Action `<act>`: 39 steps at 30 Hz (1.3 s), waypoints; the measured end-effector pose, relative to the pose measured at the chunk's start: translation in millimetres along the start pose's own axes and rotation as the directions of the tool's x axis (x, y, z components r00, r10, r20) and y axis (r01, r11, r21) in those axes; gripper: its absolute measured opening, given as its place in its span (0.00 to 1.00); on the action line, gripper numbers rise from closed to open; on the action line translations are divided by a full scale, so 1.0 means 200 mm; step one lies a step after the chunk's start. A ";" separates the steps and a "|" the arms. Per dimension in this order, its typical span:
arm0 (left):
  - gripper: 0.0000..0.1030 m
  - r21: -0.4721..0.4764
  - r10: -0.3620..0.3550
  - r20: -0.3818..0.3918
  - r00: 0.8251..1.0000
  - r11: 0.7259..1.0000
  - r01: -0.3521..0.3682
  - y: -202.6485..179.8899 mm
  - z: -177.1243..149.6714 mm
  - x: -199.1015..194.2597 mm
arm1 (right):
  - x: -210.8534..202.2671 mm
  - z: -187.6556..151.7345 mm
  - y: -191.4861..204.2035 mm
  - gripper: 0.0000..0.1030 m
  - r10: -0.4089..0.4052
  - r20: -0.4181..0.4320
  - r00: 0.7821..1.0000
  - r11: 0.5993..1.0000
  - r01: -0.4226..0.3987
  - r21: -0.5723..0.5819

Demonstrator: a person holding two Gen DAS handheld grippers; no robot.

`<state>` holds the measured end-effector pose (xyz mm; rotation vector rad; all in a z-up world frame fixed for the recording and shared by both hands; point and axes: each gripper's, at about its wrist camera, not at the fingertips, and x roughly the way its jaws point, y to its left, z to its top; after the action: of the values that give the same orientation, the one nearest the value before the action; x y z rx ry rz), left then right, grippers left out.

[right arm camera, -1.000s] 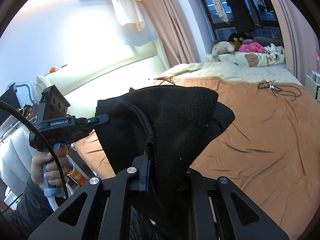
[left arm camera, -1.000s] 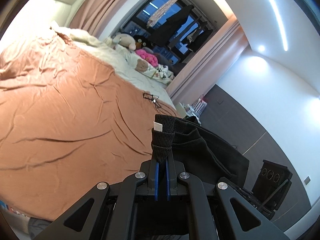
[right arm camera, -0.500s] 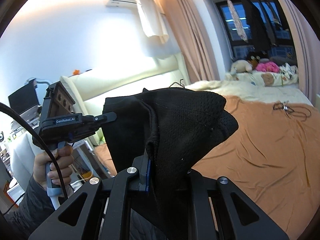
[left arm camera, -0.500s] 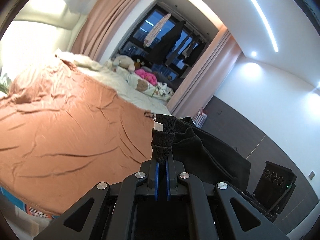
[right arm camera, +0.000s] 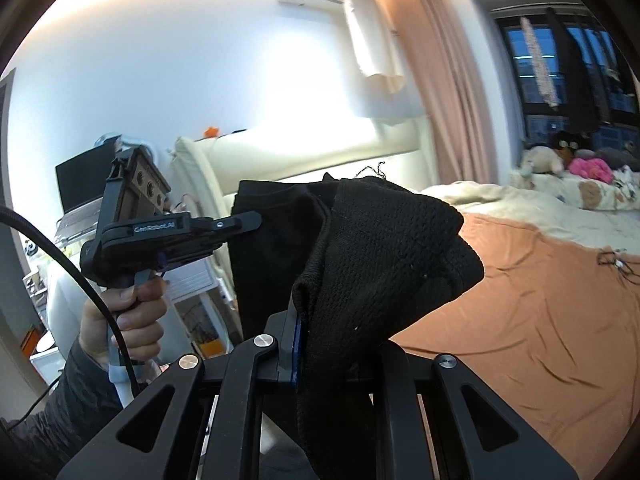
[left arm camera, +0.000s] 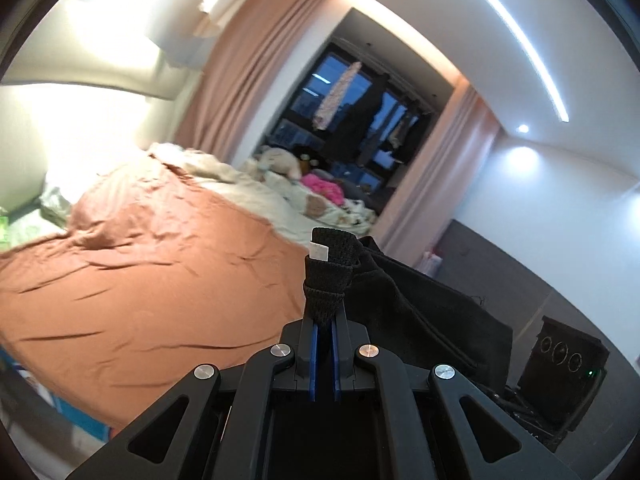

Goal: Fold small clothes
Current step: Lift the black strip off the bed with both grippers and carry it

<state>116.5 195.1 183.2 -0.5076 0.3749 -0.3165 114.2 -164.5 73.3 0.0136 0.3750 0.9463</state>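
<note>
A small black knit garment (left arm camera: pixel 404 304) hangs in the air between my two grippers, above the bed's near edge. My left gripper (left arm camera: pixel 325 312) is shut on one corner of it, where a white label (left arm camera: pixel 319 252) sticks up. My right gripper (right arm camera: pixel 320 320) is shut on the other end of the garment (right arm camera: pixel 384 256), which drapes over its fingers and hides the fingertips. The left gripper also shows in the right wrist view (right arm camera: pixel 244 222), held in a hand and clamped on the garment's far edge.
The bed has a rumpled orange-brown sheet (left arm camera: pixel 152 280) and a cream blanket (left arm camera: pixel 248 188) with stuffed toys (left arm camera: pixel 280 160) at the far side. Glasses and a cord (right arm camera: pixel 614 262) lie on the sheet. A laptop (right arm camera: pixel 82 182) stands beside the headboard. The right gripper's black body (left arm camera: pixel 564 364) is close at the right.
Both grippers have lifted and tilted upward with the garment still held between them. More wall and ceiling show and the bed sits lower in both views.
</note>
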 end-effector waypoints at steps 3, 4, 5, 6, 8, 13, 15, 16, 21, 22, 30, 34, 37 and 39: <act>0.04 -0.003 0.062 0.015 0.998 0.998 -0.062 0.13 0.05 -0.06 | 0.15 0.00 0.00 0.09 0.024 -0.028 0.999 0.999 -0.024 -0.023; 0.04 0.000 0.087 0.020 0.996 0.996 -0.087 0.17 0.07 -0.07 | 0.21 0.00 0.00 0.09 0.036 -0.036 0.999 0.999 -0.037 -0.032; 0.04 0.004 0.113 0.026 0.993 0.994 -0.113 0.21 0.09 -0.09 | 0.24 0.00 0.00 0.09 0.044 -0.039 0.998 0.998 -0.045 -0.036; 0.04 0.005 0.133 0.032 0.991 0.991 -0.133 0.25 0.11 -0.11 | 0.29 0.00 -0.01 0.09 0.059 -0.045 0.997 0.997 -0.061 -0.042; 0.04 0.015 0.177 0.046 0.983 0.984 -0.178 0.35 0.16 -0.14 | 0.38 -0.01 -0.02 0.09 0.079 -0.055 0.995 0.995 -0.082 -0.054; 0.04 0.021 0.282 0.072 0.957 0.959 -0.284 0.60 0.25 -0.18 | 0.61 -0.03 -0.05 0.09 0.104 -0.084 0.991 0.991 -0.111 -0.081; 0.04 0.036 0.300 0.081 0.951 0.952 -0.304 0.67 0.27 -0.19 | 0.71 -0.05 -0.07 0.09 0.122 -0.095 0.988 0.987 -0.131 -0.094; 0.04 0.047 0.310 0.086 0.947 0.948 -0.314 0.71 0.28 -0.19 | 0.76 -0.05 -0.08 0.09 0.132 -0.100 0.986 0.985 -0.142 -0.096; 0.04 0.030 0.337 0.104 0.936 0.939 -0.341 0.96 0.30 -0.19 | 1.01 -0.09 -0.11 0.09 0.161 -0.133 0.978 0.974 -0.179 -0.137; 0.04 0.022 0.346 0.106 0.932 0.937 -0.350 1.03 0.31 -0.18 | 1.04 -0.09 -0.08 0.09 0.165 -0.139 0.976 0.972 -0.185 -0.142; 0.04 -0.048 0.411 0.078 0.908 0.912 -0.408 1.44 0.34 -0.16 | 1.44 -0.12 -0.17 0.09 0.178 -0.191 0.965 0.968 -0.207 -0.144; 0.04 -0.114 0.436 0.073 0.897 0.897 -0.427 1.61 0.33 -0.16 | 1.63 -0.16 -0.20 0.09 0.200 -0.223 0.954 0.968 -0.227 -0.103; 0.04 -0.130 0.474 0.049 0.879 0.876 -0.465 1.71 0.33 -0.15 | 1.74 -0.20 -0.18 0.09 0.225 -0.249 0.942 0.964 -0.252 -0.081; 0.04 -0.135 0.491 0.043 0.870 0.866 -0.482 1.76 0.34 -0.15 | 1.78 -0.22 -0.16 0.09 0.245 -0.261 0.934 0.960 -0.270 -0.068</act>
<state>188.2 526.9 62.0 -0.5222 0.4368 0.2198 313.4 93.0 -82.9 -0.1559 0.5678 1.2322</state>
